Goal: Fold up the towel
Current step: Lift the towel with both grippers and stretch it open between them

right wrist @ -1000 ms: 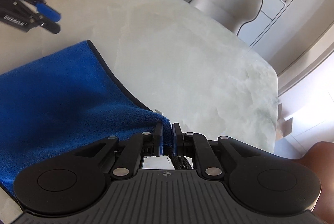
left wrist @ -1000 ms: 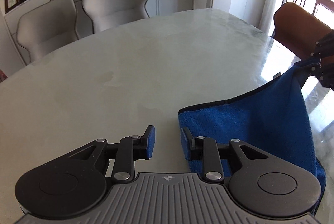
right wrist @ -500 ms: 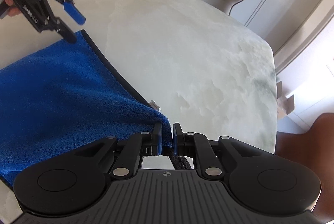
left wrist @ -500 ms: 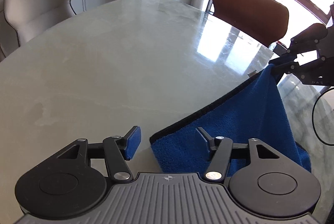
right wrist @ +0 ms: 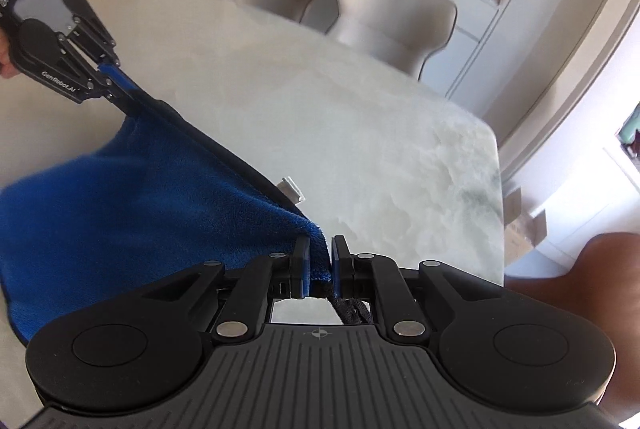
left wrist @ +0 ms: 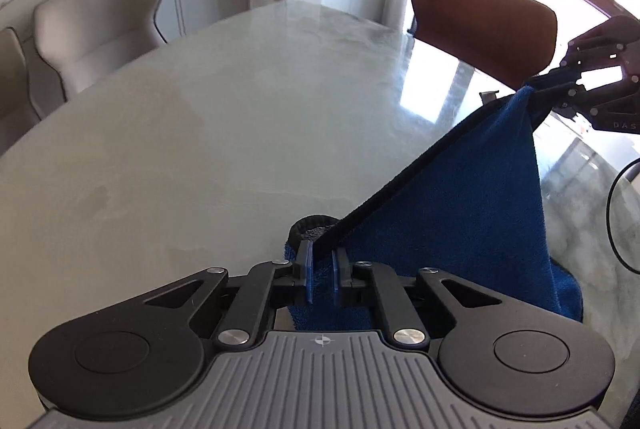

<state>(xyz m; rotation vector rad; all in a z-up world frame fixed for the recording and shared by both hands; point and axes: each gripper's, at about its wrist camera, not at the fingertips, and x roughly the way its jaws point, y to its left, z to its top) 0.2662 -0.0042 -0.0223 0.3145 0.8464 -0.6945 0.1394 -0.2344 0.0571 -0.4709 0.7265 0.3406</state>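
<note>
Blue towel (left wrist: 460,197) lifted off a pale marble desk (left wrist: 200,149), strung by its dark-trimmed top edge between two handheld grippers, lower part hanging down toward the desk. Left gripper (left wrist: 321,267) clenched on one corner, right gripper (right wrist: 320,261) clenched on the other, only a thin bite of cloth between the fingers (right wrist: 301,261). Likely risk: corner slipping free under a sharp pull, since each grip takes so little fabric. Also possible: uneven fold from mismatched heights, or trailing edge dragging and bunching on the desk.
</note>
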